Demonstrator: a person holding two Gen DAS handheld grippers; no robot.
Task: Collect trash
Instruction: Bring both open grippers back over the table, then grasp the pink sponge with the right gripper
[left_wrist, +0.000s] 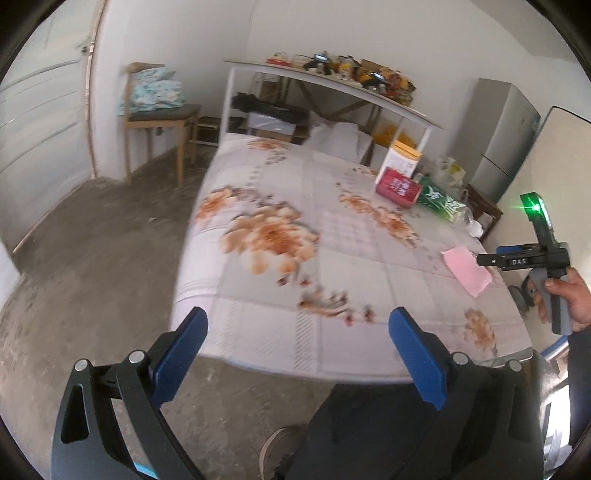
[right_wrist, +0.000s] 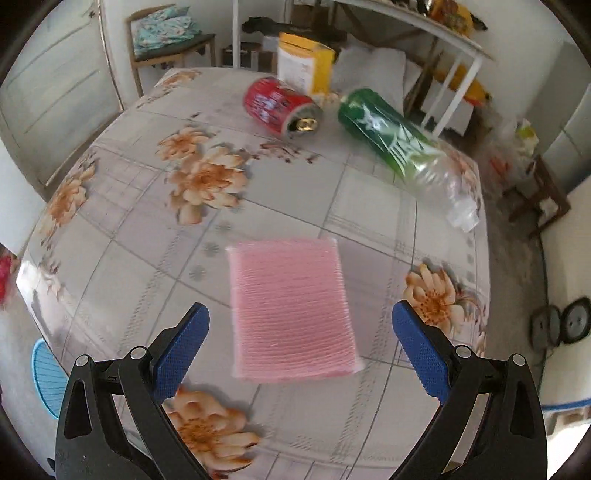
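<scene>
Over the table (right_wrist: 110, 229) w/ both grippers, left gripper (left_wrist: 297, 354) and right gripper (right_wrist: 301, 343), wide open & empty, we risk pinching the floral cover under the flat pink cloth (right_wrist: 291, 310).

I take the pink pad (right_wrist: 291, 306) as my landmark. Between it and my right tool (right_wrist: 301, 332), whose jaws stand wide, nothing lies on the surface (right_wrist: 122, 236). Left of the pad the flowered cloth is bare and passable. Beyond the pad, the red can (right_wrist: 279, 107), green bottle (right_wrist: 399, 147) and yellow box (right_wrist: 304, 64) crowd the far edge.
</scene>
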